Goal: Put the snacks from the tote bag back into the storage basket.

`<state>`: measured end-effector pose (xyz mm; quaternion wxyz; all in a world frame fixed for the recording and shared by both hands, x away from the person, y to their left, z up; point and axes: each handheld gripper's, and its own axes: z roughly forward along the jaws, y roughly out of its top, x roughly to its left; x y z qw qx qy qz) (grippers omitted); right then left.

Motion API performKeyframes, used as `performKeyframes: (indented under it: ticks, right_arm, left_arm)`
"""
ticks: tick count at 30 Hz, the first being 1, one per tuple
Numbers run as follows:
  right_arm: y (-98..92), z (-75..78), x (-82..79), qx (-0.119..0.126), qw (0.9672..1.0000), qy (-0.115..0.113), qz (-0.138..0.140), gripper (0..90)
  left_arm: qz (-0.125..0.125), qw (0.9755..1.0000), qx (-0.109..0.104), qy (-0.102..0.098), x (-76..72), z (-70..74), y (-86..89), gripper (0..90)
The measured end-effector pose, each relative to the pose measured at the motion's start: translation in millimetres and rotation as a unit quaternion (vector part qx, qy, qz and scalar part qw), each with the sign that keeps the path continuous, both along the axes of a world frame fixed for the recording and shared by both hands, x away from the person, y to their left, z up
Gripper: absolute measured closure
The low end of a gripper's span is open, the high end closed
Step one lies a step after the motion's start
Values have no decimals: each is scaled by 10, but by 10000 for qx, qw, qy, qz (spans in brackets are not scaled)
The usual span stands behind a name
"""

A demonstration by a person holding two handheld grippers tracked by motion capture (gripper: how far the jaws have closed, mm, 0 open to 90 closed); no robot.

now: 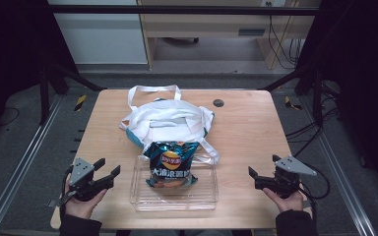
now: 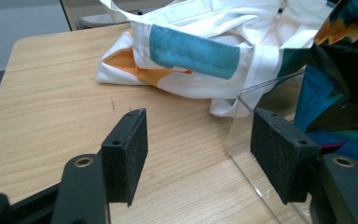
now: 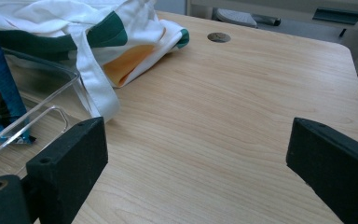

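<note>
A pale wooden table [image 1: 248, 132] bears a crumpled white tote bag [image 1: 170, 122] with teal and orange patches, its handles sprawled loose. A round dark cable hole [image 1: 218, 103] sits near the table's far edge. Beyond, a light wooden desk [image 1: 202, 22] stands on grey floor, black cables [image 1: 279, 46] hanging beside it

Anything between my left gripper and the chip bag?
Only the clear tray's wall: the left gripper sits open beside the tray, and the chip bag stands inside it, per the high view.
</note>
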<state>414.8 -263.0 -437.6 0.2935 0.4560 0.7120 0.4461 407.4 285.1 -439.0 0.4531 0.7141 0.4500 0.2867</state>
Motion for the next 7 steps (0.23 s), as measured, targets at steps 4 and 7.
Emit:
performKeyframes:
  ticks: [4, 7]
  right_arm:
    - [-8, -8, 8, -27, 10000, 46, -42, 59]
    - [-16, -14, 13, -36, 10000, 50, -66, 60]
  left_arm:
    - [-24, 9999, 127, -2, 37, -41, 13, 365]
    - [-23, 9998, 193, 39, 61, -75, 30, 366]
